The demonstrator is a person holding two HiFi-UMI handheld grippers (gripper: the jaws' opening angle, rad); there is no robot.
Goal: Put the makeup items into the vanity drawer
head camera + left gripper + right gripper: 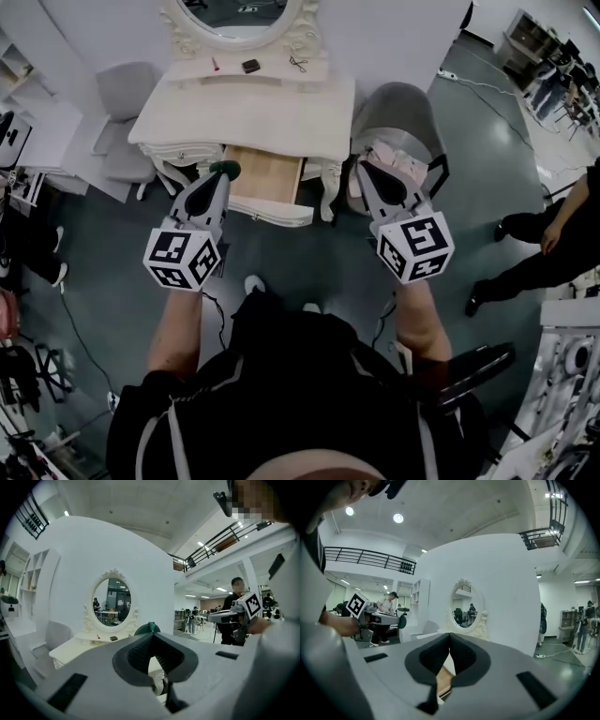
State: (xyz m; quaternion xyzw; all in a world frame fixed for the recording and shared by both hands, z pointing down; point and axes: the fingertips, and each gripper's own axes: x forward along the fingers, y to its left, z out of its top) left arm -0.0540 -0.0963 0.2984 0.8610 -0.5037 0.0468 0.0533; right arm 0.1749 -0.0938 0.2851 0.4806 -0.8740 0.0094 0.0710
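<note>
Quickly: left tool (pixel 223 170) has its jaws pressed together, nothing seen between the pads. A dark green bit (pixel 148 628) shows just past the tips; can't tell if it belongs to the tool. Right tool (pixel 367 169) also has its jaws pressed together, with nothing between them. Both are held up in the air in front of the worktop (pixel 253 117), well apart from each other. The left one is over the left edge of the open drawer (pixel 265 178), the right one over the grey chair (pixel 398 117) at the worktop's right end.

The drawer is pulled out at the middle of the front edge, wooden bottom showing. The makeup items lie on the raised ledge along the worktop's back edge, under the oval mirror (pixel 239 14): a thin red item (pixel 215 64) left of centre, a small dark item (pixel 250 66) at centre, a wiry dark item (pixel 298 64) right of centre. None of them touch each other. Second grey chair (pixel 127 94) stands at the worktop's left end.
</note>
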